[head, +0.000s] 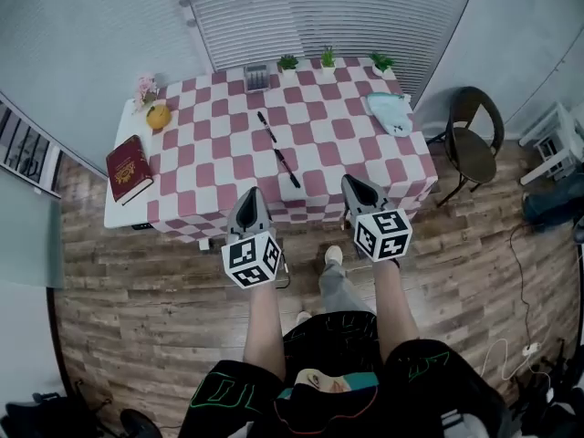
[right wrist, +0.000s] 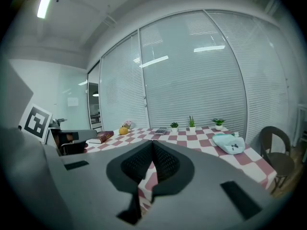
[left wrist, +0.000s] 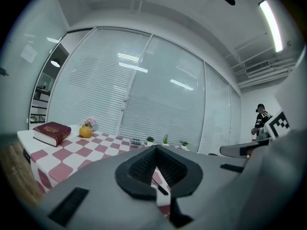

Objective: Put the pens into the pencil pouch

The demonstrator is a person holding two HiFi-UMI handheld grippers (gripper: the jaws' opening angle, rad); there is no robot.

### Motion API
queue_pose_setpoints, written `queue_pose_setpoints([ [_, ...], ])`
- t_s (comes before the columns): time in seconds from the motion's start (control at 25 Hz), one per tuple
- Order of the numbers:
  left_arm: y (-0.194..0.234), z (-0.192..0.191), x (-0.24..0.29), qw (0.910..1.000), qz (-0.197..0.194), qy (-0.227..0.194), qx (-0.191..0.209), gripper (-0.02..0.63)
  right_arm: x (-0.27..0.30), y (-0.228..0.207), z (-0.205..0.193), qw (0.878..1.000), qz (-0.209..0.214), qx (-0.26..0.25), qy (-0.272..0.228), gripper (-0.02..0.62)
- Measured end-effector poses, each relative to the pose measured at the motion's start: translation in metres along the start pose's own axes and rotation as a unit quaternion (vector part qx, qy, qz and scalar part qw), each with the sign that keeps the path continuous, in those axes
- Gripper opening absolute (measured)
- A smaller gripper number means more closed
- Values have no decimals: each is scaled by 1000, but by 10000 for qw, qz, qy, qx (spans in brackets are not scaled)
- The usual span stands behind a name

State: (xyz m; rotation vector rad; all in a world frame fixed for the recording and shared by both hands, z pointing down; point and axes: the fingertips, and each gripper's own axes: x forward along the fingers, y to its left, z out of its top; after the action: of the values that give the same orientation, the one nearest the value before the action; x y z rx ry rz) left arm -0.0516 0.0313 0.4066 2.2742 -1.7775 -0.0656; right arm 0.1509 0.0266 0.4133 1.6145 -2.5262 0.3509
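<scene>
Pens [head: 286,167] loose on checked table [head: 351,158], teal pouch [head: 391,113] well apart

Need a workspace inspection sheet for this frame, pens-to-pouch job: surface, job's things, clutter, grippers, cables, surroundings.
Surface: table under a pink-and-white checked cloth.
Job's things: far pen and near pen, both black, lying mid-table; pale blue pouch at the right side.
Clutter: red book, orange, pink flowers, calculator, three potted plants along the far edge; grey flat item at the near edge, unclear what.
Grippers: left gripper and right gripper at the near edge, fingers shut, nothing held.
Cables: white cable on the floor, right.
Surroundings: chair right of table, wood floor, blinds behind.
</scene>
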Motion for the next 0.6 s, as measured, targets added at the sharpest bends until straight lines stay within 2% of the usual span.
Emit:
queue_pose_setpoints([
  [0.16,-4,13,53,9998,61,21,200,-5,42,-36,18,9997,90,186,-165,2],
  [0.32,-15,14,113,9995,80,126,288,-5,86,-79,24,9994,115,322,-78,2],
  [0.6,-44,-37,202,9974,-91,664,266,-5,129,-177,-8,9973,-358,488,420,2],
])
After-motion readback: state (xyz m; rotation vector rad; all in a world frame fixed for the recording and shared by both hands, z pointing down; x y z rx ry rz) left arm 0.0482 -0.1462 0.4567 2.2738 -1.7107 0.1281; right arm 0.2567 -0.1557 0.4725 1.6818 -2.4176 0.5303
